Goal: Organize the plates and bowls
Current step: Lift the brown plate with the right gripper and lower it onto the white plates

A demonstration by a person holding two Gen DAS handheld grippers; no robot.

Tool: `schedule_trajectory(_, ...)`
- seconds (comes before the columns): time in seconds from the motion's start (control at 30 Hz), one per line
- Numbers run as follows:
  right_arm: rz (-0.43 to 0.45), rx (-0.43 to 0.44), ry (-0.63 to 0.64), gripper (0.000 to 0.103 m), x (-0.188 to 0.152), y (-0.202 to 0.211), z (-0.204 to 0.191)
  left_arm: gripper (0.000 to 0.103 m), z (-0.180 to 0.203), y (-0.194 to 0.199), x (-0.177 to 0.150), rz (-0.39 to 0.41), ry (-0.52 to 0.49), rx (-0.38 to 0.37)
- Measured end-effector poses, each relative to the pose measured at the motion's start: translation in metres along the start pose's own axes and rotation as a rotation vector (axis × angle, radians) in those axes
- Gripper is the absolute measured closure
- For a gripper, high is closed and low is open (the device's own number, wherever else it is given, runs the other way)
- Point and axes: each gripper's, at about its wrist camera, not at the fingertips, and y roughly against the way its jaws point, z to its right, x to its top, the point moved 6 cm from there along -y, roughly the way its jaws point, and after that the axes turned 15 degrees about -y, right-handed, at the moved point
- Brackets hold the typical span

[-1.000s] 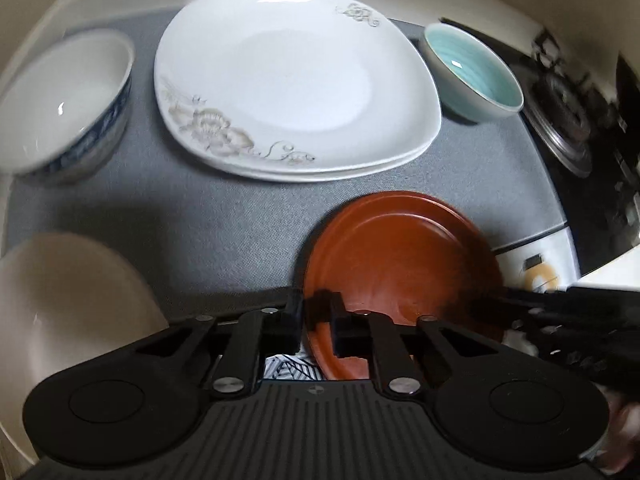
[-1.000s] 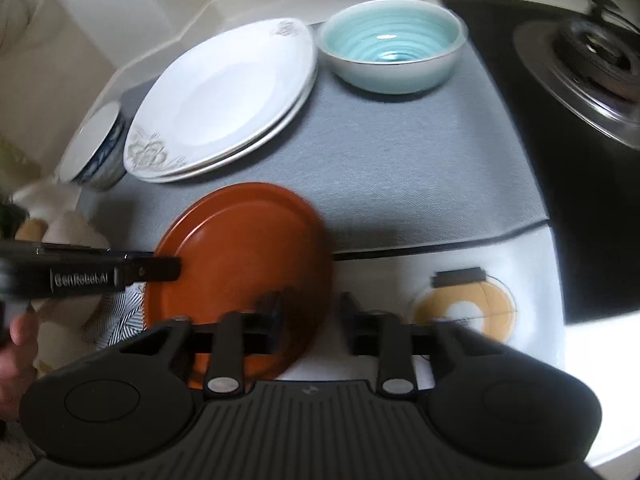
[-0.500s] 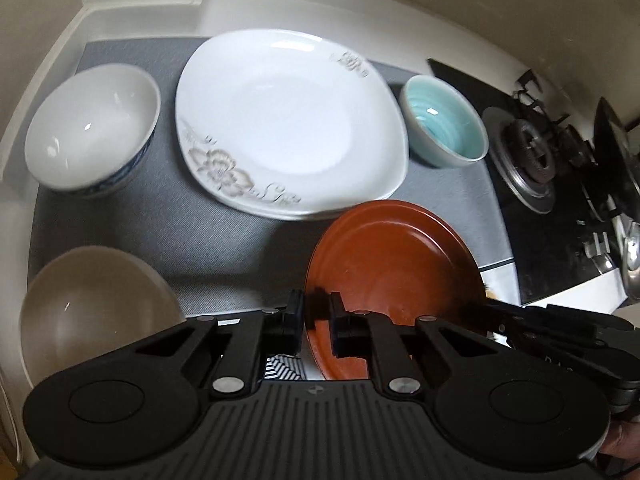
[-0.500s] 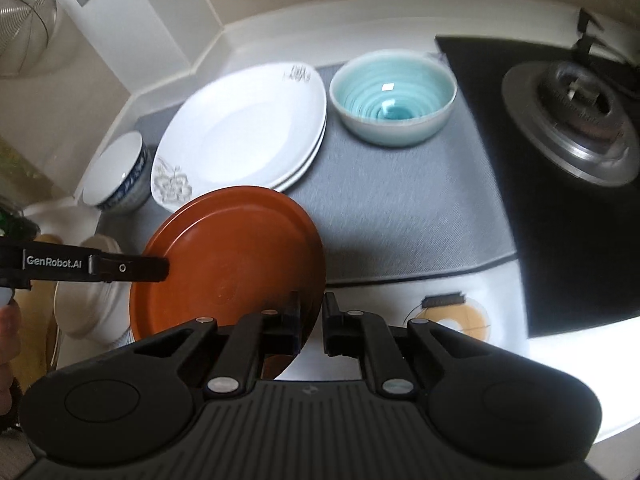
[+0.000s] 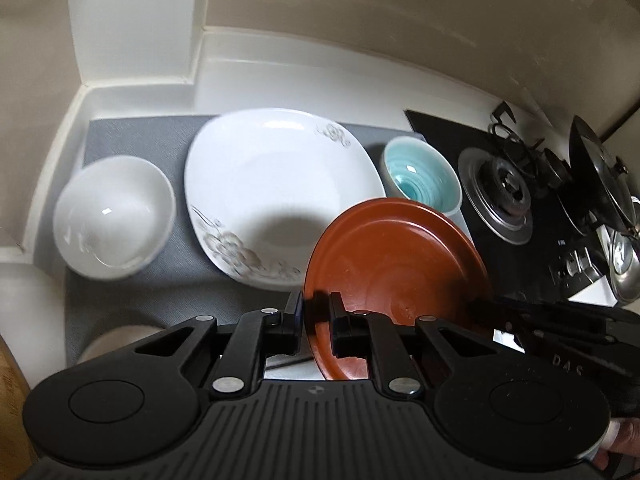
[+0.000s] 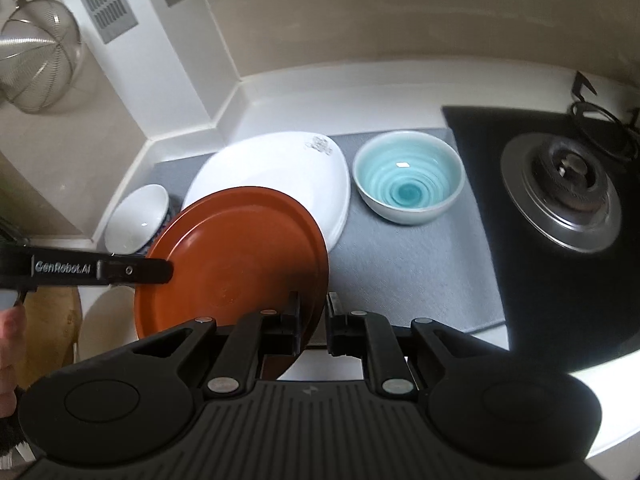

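A red-brown plate is held in the air above the grey mat. My left gripper is shut on its left rim. My right gripper is shut on its right rim, and the plate also shows in the right wrist view. Behind it lie stacked white flowered plates, also seen in the right wrist view. A white bowl with blue outside stands left, a teal bowl right. A cream bowl sits near left, partly hidden.
A black gas hob with burner lies to the right, with a pan and lids beyond it. White walls and a corner pillar close the back. A wire strainer hangs at upper left. A wooden board lies near left.
Both grippers have lifted the red-brown plate up off the counter edge and carried it back toward the white plates. The right gripper closed on its rim.
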Motion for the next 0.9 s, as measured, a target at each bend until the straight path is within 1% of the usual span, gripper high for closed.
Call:
schedule_trajectory(0.07, 0.004, 0.006, 0.008, 0.091, 0.004, 0.001, -0.007, 0.090, -0.007, 0.004, 0.006, 0.010, 0.024, -0.004)
schedule_trajectory(0.2, 0.031, 0.023, 0.013, 0.091, 0.019, 0.004, -0.021, 0.090, -0.019, 0.018, 0.022, 0.063, 0.049, -0.014)
schedule_trajectory(0.33, 0.073, 0.049, 0.020, 0.091, 0.037, 0.008, -0.035, 0.090, -0.029, 0.029, 0.040, 0.117, 0.057, 0.003)
schedule_trajectory(0.4, 0.088, 0.062, 0.021, 0.091, 0.046, 0.006, -0.038, 0.090, -0.034, 0.028, 0.047, 0.122, 0.067, 0.010)
schedule_trajectory(0.5, 0.078, 0.079, -0.005, 0.092, 0.058, -0.007, -0.036, 0.090, -0.042, 0.016, 0.055, 0.101, 0.099, 0.008)
schedule_trajectory(0.63, 0.071, 0.102, -0.021, 0.092, 0.067, -0.023, -0.036, 0.090, -0.057, -0.006, 0.054, 0.042, 0.159, 0.006)
schedule_trajectory(0.8, 0.063, 0.131, 0.026, 0.092, 0.071, -0.033, -0.044, 0.090, -0.067, -0.020, 0.053, 0.008, 0.176, 0.050)
schedule_trajectory(0.9, 0.049, 0.140, 0.022, 0.092, 0.073, -0.043, -0.042, 0.090, -0.070, -0.028, 0.054, -0.016, 0.180, 0.069)
